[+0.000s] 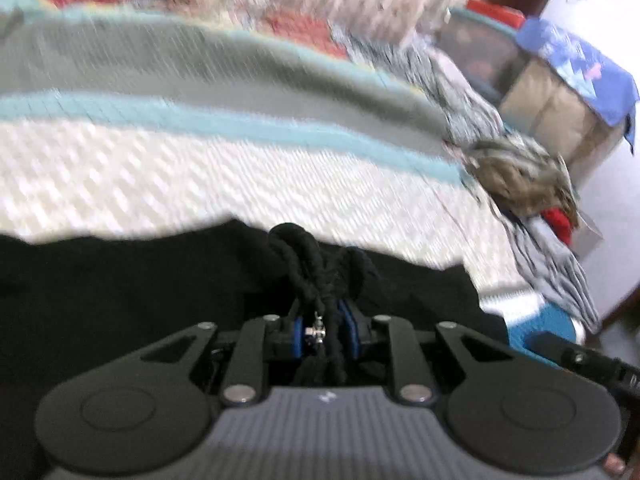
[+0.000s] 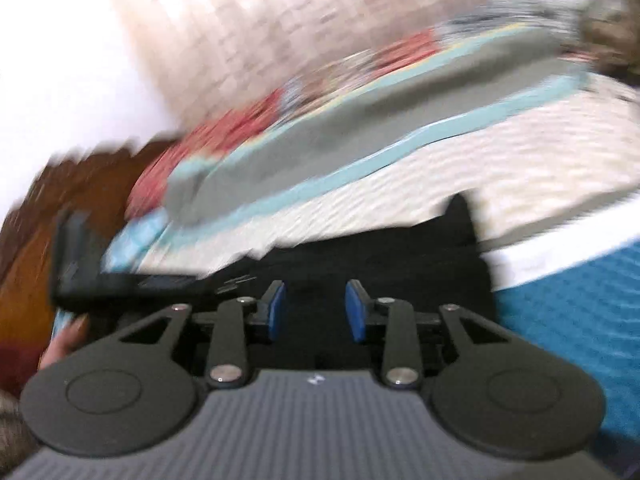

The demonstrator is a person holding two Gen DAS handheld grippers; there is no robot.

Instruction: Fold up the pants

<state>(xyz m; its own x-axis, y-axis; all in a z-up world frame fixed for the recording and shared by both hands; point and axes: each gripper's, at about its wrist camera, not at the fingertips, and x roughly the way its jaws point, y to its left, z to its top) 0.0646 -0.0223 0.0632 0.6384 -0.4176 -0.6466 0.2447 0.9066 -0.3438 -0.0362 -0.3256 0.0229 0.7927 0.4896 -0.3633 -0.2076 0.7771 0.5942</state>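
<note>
The black pants (image 1: 160,280) lie on the patterned bedspread (image 1: 200,172), near both cameras. The left gripper (image 1: 322,330) is closed narrow on the black drawstring (image 1: 316,264); it would be better to grip the waistband cloth, because a cord can slip. The right gripper (image 2: 316,310) stands open above the pants (image 2: 360,256), with nothing between its pads. Only the left view shows the drawstring; only the right view shows the dark device (image 2: 80,264) at the left.
</note>
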